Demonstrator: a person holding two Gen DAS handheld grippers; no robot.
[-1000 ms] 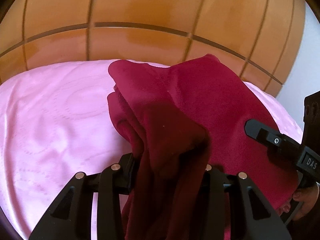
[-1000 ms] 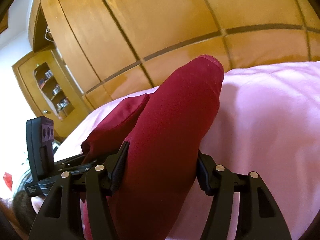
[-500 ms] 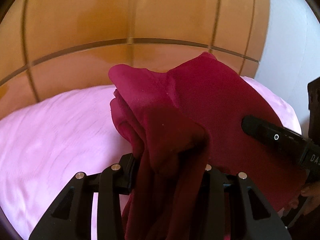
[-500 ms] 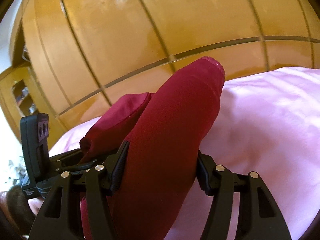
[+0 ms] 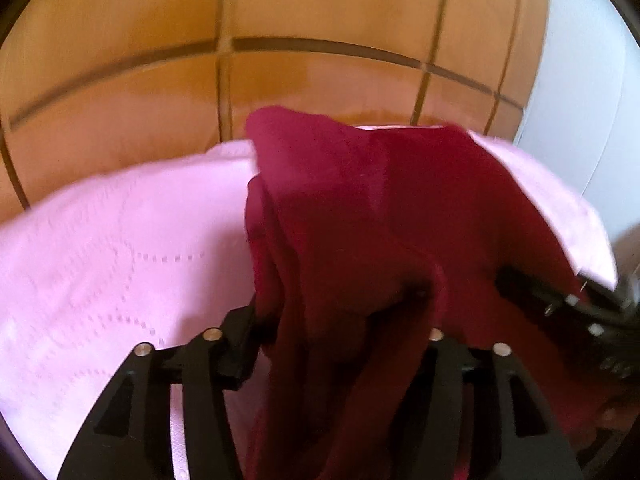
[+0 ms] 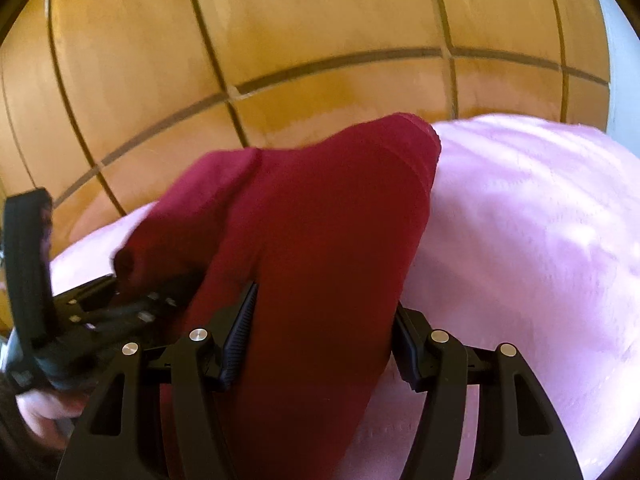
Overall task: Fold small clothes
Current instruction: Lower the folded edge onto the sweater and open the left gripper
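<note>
The left gripper (image 5: pixel 344 320) has its fingers (image 5: pixel 240 344) parting at this moment, about half spread, with a bunched fold of the dark red garment (image 5: pixel 360 216) hanging between them; its left pad looks to stand just clear of the cloth, while the right pad is hidden under it. The right gripper (image 6: pixel 320 340) has its fingers (image 6: pixel 240 336) set at a middling width with a thick fold of the same garment (image 6: pixel 320 232) filling the gap; the pads touch the cloth on both sides, holding it.

Compared with a second ago, the left fingers have spread apart from a tighter pinch, and the right ones stand much as they did. Both views have swung sideways along the wooden wall: the shelf cabinet seen earlier at the left of the right wrist view is gone, and a pale wall now shows at its right edge.

The garment lies partly draped over a bed with a pink quilted bedspread (image 5: pixel 120 264). Behind it stands glossy wooden panelling (image 6: pixel 280 40) with dark grooves, and a white wall (image 5: pixel 580 100) at the right.
</note>
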